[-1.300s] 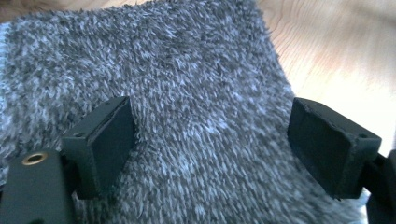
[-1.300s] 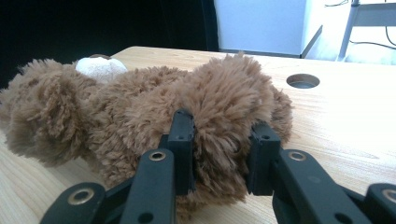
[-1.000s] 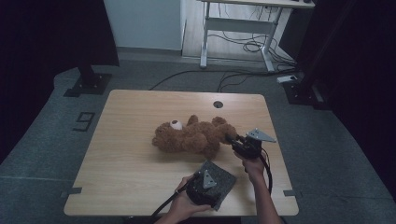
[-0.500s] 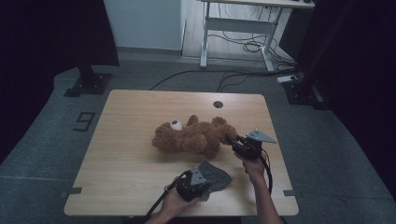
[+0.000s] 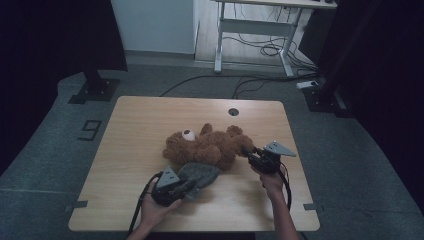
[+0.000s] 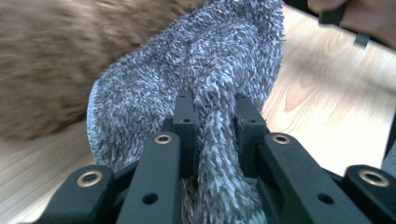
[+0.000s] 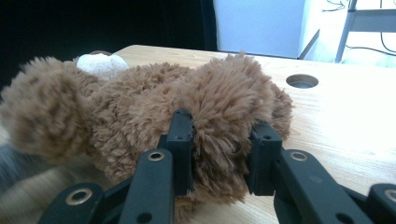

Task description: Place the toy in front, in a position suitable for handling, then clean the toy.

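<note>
Left gripper point(image 5: 186, 186), near the desk's point(image 5: 135, 130) front edge, has just been closing and now pinches a fold of the grey fuzzy cloth point(image 5: 199, 173) tight between its jaws. The cloth's free end touches the underside of the teddy bear point(image 5: 207, 147), lying just behind it. The bear lies mid-desk, long axis left to right, head toward the left. At its right end, the right gripper point(image 5: 248, 153) clamps a plush limb. Open wood all around gives plenty of room.
</note>
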